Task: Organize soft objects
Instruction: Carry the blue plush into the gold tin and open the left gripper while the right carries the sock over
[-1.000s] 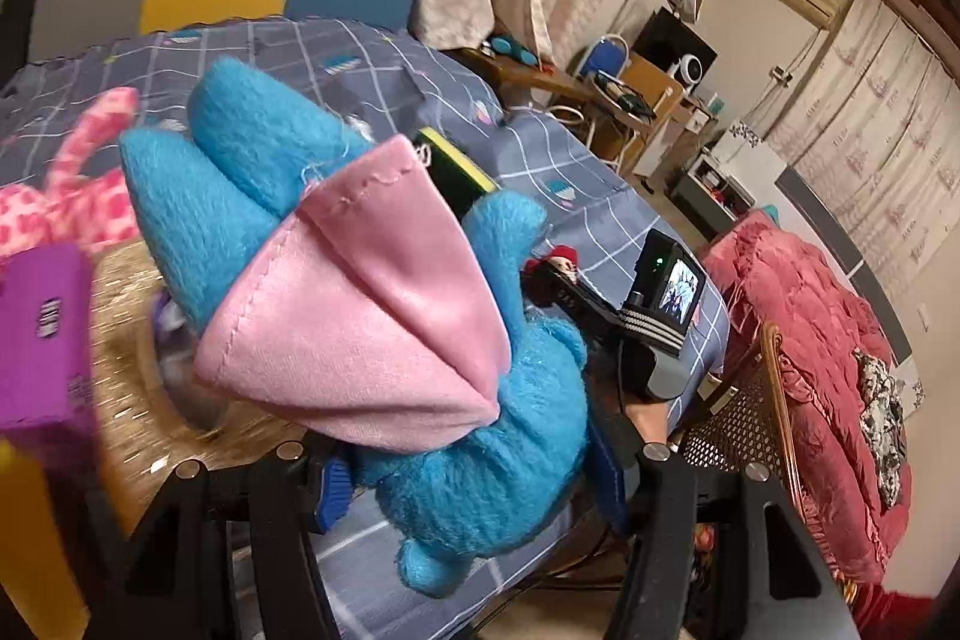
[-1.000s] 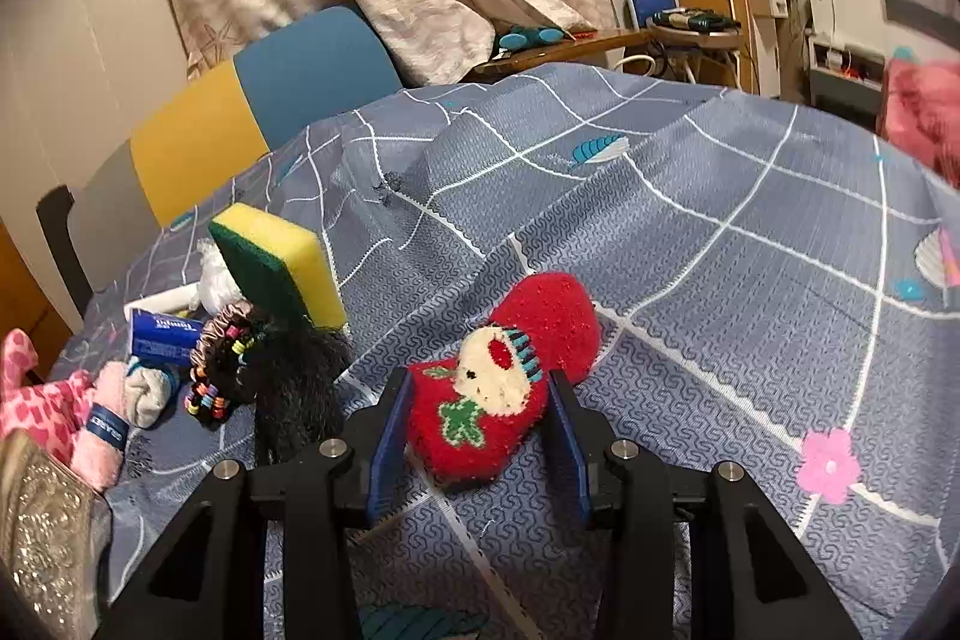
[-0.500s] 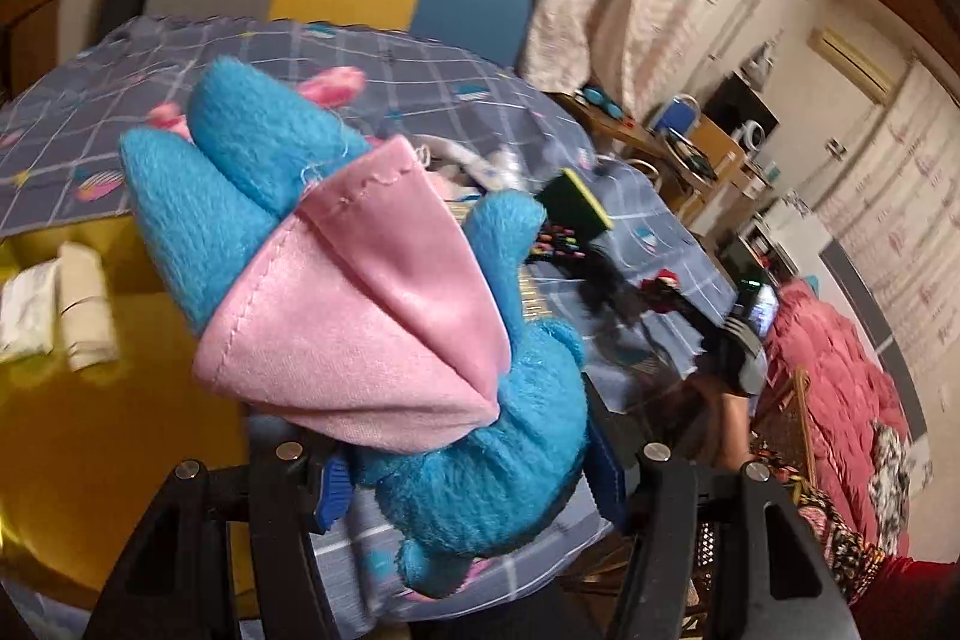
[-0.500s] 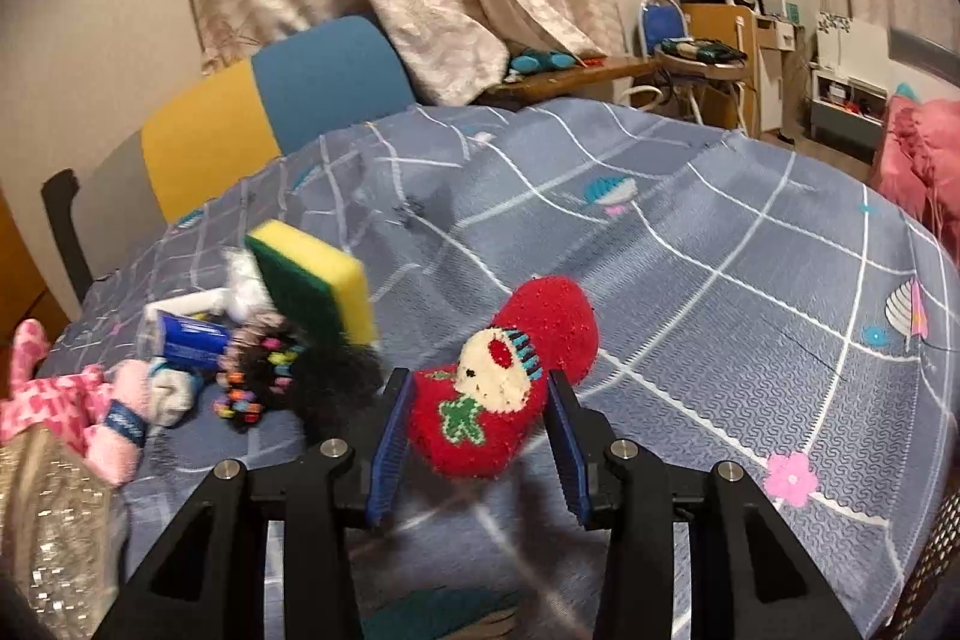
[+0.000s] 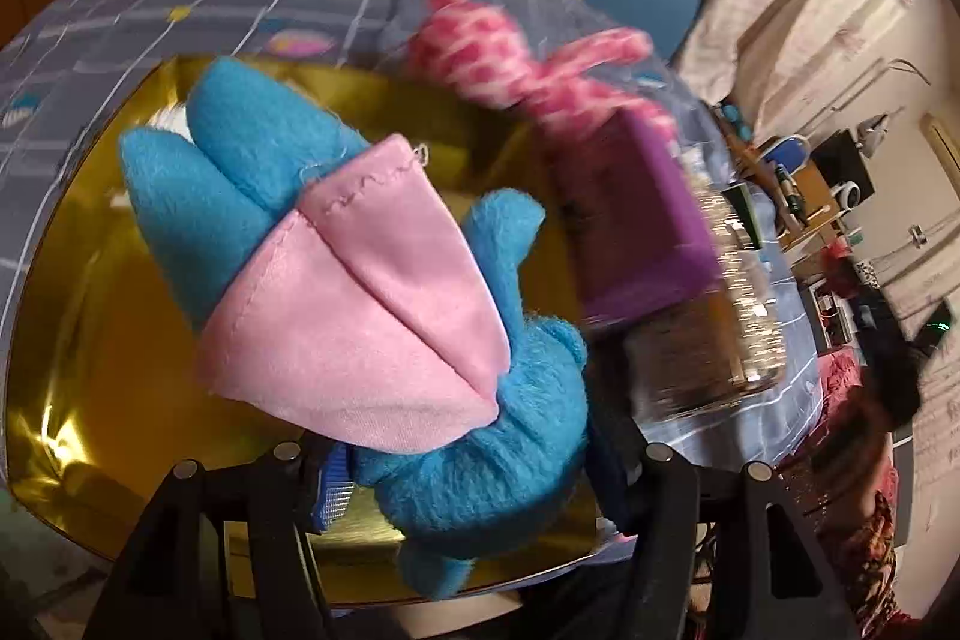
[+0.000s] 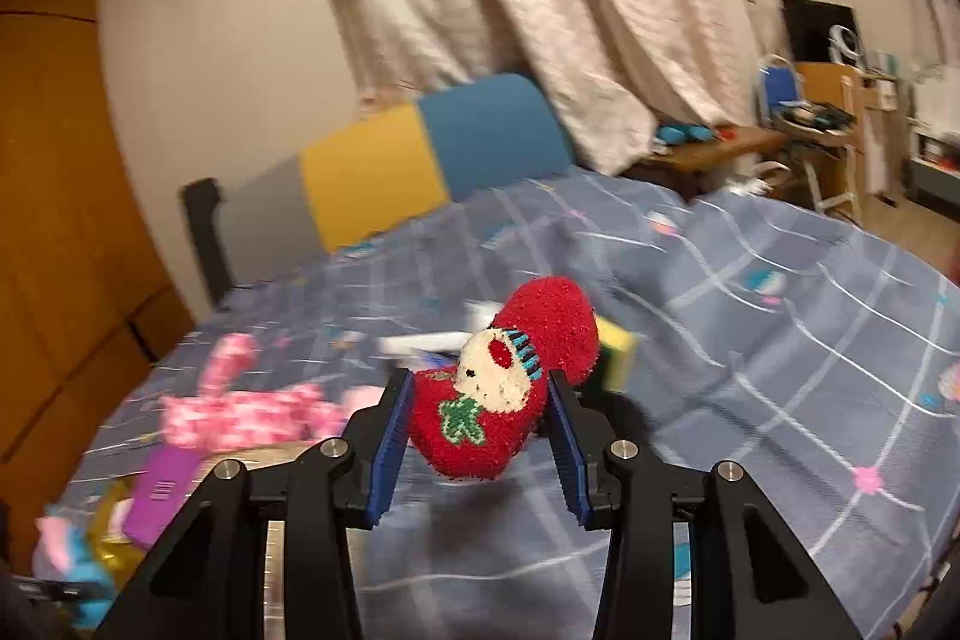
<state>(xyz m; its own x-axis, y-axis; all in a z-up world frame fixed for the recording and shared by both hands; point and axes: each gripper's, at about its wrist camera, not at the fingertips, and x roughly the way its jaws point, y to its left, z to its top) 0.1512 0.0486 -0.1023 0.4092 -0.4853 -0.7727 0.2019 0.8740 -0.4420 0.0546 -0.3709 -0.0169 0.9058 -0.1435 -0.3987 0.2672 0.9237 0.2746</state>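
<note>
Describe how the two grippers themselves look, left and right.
Both match. The left gripper and right gripper each have two black angular plastic arms with round silver bolts, ending in blue ribbed pads. No cables, markings or sleeves show near either one.

Black tongs [image 6: 477,436], blue ribbed pads [image 6: 393,439]

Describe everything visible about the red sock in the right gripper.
The red sock is fuzzy, thick knit, folded or rolled into a plump oblong. It bears a cream face with a red nose, teal-and-black stripes, and a green leaf shape below. It sits tilted, upper end pointing up and right, clamped at its lower half between the right gripper's blue pads, lifted clear of the bedspread.
</note>
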